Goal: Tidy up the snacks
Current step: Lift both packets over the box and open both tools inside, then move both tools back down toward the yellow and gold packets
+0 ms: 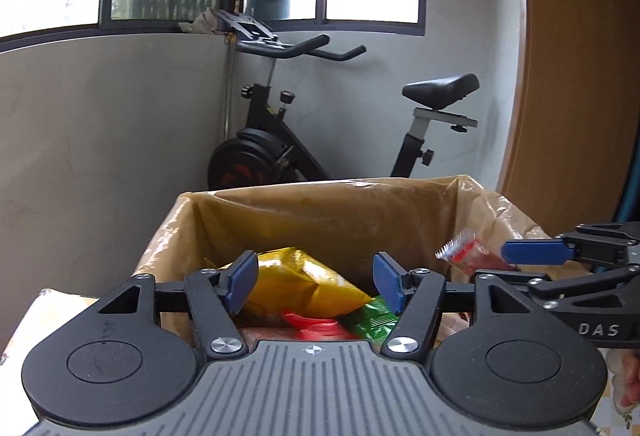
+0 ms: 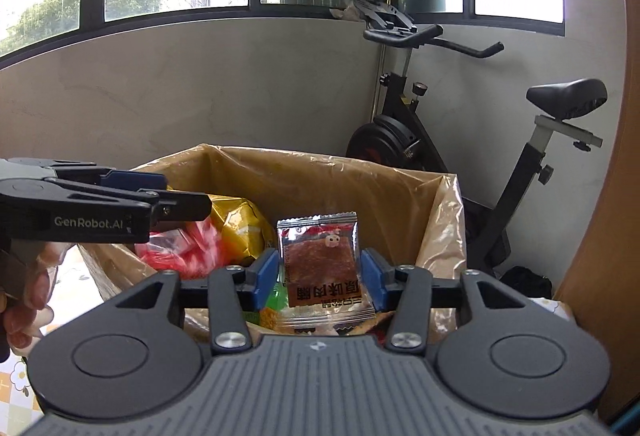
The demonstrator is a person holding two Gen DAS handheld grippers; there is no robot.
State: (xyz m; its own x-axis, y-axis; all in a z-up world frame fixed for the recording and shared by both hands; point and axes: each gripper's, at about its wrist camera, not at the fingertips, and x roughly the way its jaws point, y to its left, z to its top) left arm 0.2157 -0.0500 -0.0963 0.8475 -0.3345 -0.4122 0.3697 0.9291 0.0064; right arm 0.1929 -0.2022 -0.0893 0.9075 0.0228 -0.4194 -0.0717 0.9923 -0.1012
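A cardboard box lined with clear plastic (image 1: 320,212) (image 2: 328,180) holds snack packs: a yellow bag (image 1: 304,280) (image 2: 240,228), red packs (image 1: 316,328) (image 2: 180,248) and a green pack (image 1: 368,320). My left gripper (image 1: 316,282) is open and empty over the box's near edge. My right gripper (image 2: 320,276) holds a clear jerky packet (image 2: 322,268) between its pads above the box; the packet also shows in the left wrist view (image 1: 468,252).
An exercise bike (image 1: 320,124) (image 2: 460,124) stands behind the box against a grey wall under windows. A wooden panel (image 1: 572,76) is at right. A patterned tablecloth (image 2: 20,388) lies under the box.
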